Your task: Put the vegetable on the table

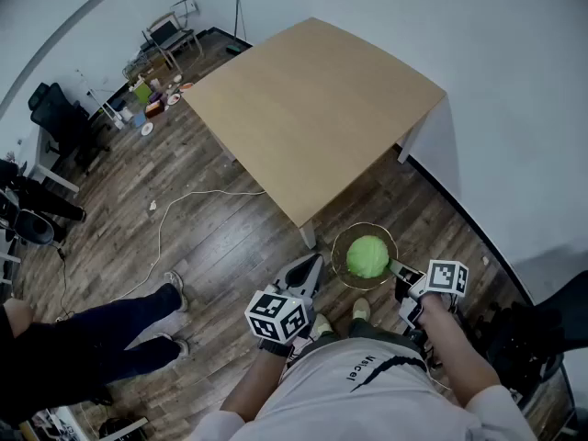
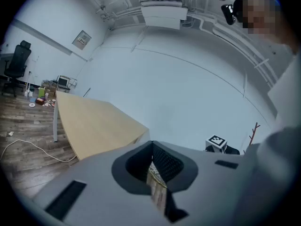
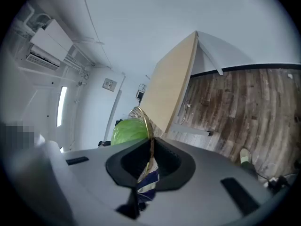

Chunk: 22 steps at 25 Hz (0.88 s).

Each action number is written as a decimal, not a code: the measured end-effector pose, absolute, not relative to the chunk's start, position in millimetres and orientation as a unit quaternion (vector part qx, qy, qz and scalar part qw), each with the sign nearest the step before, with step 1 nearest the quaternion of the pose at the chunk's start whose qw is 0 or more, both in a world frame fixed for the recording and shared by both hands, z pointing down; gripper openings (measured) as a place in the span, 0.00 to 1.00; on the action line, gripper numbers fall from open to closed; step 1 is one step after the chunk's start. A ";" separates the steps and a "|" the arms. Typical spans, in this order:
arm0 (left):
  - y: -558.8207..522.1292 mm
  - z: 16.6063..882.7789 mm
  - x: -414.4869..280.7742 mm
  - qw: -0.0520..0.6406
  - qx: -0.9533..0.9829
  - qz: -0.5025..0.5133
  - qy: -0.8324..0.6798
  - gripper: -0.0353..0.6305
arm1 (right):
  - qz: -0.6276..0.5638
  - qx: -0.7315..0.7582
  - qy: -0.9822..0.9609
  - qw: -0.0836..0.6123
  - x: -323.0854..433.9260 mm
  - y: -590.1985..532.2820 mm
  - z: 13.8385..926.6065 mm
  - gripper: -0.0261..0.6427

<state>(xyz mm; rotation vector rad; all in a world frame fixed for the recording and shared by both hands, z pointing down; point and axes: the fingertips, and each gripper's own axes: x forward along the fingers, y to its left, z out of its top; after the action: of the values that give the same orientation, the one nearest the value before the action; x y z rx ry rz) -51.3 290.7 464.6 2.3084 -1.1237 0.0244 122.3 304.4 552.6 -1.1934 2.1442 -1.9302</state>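
Note:
A round green cabbage (image 1: 368,256) lies on a gold-rimmed plate (image 1: 342,246) that hangs over the wood floor, just off the near corner of the light wooden table (image 1: 312,108). My left gripper (image 1: 318,265) is shut on the plate's left rim. My right gripper (image 1: 401,274) is shut on its right rim. In the left gripper view the patterned plate rim (image 2: 155,188) sits pinched in my left gripper (image 2: 153,173), with the table (image 2: 94,121) ahead. In the right gripper view my right gripper (image 3: 149,160) clamps the plate rim (image 3: 146,126), and the cabbage (image 3: 127,130) bulges beyond it.
A white cable (image 1: 175,214) trails across the floor left of the table. Another person's legs (image 1: 110,324) stand at the lower left. Chairs (image 1: 57,118) and small clutter (image 1: 147,99) line the far left. A white wall (image 1: 514,108) runs close behind the table on the right.

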 end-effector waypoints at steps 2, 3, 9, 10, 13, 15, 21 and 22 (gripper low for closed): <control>291.2 463.3 -49.3 0.282 0.862 0.009 -0.420 0.07 | -0.619 -0.381 0.687 0.010 122.7 305.6 551.7 0.09; 291.1 462.6 -48.1 0.282 0.862 0.009 -0.421 0.07 | -0.619 -0.380 0.688 0.009 123.2 305.5 551.2 0.09; 286.0 461.0 -38.4 0.279 0.860 0.011 -0.426 0.07 | -0.616 -0.372 0.695 0.001 129.4 295.9 549.8 0.09; 285.1 462.0 -37.6 0.279 0.860 0.012 -0.428 0.07 | -0.616 -0.370 0.695 0.000 130.2 294.1 550.4 0.09; 282.6 464.6 -35.0 0.280 0.857 0.013 -0.433 0.07 | -0.618 -0.365 0.696 0.002 133.1 289.1 552.5 0.09; 280.6 464.3 -33.3 0.279 0.855 0.014 -0.436 0.07 | -0.619 -0.363 0.696 0.001 134.8 286.1 553.1 0.10; 273.6 465.4 -19.5 0.277 0.853 0.020 -0.442 0.07 | -0.620 -0.354 0.700 -0.001 145.2 276.6 555.8 0.10; 272.3 465.6 -16.4 0.277 0.852 0.021 -0.443 0.07 | -0.621 -0.353 0.700 -0.001 148.1 274.5 556.0 0.10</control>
<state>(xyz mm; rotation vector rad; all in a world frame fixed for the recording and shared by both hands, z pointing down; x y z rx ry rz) -16.4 272.3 465.6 2.2892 -1.1901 0.0559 148.1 274.5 556.0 -1.1092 2.1992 -1.9529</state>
